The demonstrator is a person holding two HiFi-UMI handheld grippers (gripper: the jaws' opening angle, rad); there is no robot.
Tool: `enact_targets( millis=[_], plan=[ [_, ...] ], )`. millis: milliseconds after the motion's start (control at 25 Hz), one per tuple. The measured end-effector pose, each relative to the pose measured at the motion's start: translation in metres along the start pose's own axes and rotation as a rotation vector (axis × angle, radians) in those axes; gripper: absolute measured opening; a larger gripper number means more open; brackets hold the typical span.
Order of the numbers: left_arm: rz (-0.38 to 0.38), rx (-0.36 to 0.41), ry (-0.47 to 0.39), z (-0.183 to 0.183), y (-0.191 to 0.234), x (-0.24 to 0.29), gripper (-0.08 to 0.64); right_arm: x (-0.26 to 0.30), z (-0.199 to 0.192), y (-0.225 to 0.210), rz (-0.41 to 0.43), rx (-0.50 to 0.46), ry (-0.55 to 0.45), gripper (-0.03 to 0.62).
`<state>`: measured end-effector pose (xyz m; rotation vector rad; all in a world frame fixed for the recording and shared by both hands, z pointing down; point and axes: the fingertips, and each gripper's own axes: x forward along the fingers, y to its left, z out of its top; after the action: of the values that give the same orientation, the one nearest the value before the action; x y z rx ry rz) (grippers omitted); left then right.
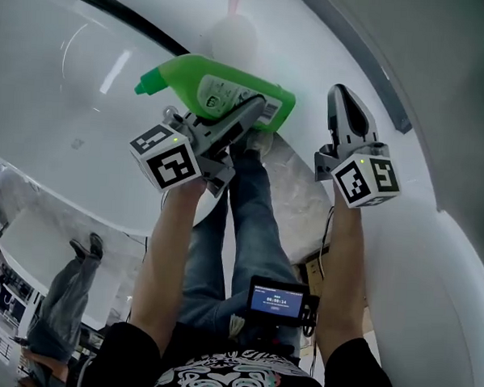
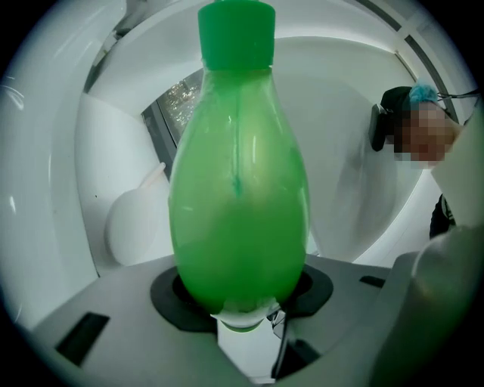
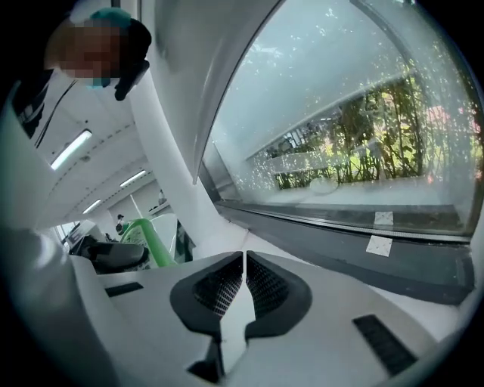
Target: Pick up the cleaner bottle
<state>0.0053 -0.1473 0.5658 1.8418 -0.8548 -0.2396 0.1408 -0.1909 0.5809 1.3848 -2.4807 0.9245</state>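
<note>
A green bottle [image 1: 223, 86] is clamped near its base by the left gripper [image 1: 248, 116], in front of a curved white wall [image 1: 62, 82]. In the head view its long axis runs sideways, cap [image 1: 149, 83] to the left. Only that view shows the label [image 1: 219, 94]. The right gripper [image 3: 243, 287] view shows those jaws pressed together, empty

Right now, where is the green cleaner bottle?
The cleaner bottle is at upper centre in the head view, held sideways in the left gripper with its cap pointing left. The empty right gripper is to its right.
</note>
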Motion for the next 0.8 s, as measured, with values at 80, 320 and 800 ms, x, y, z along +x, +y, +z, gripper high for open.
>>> enact_targets(
  millis=[80,320,800],
  plan=[
    [-0.009,-0.015,-0.034,0.006,0.003,-0.017,0.201,0.001,-0.004,0.014,0.006,-0.042,0.001,0.031],
    [-0.028,-0.025,-0.029,0.021,-0.012,-0.074,0.201,-0.015,0.0,0.079,-0.017,-0.123,0.008,0.031],
    [-0.056,-0.059,-0.006,0.045,-0.036,-0.134,0.201,-0.045,0.015,0.158,-0.062,-0.202,-0.019,0.029]
  ],
)
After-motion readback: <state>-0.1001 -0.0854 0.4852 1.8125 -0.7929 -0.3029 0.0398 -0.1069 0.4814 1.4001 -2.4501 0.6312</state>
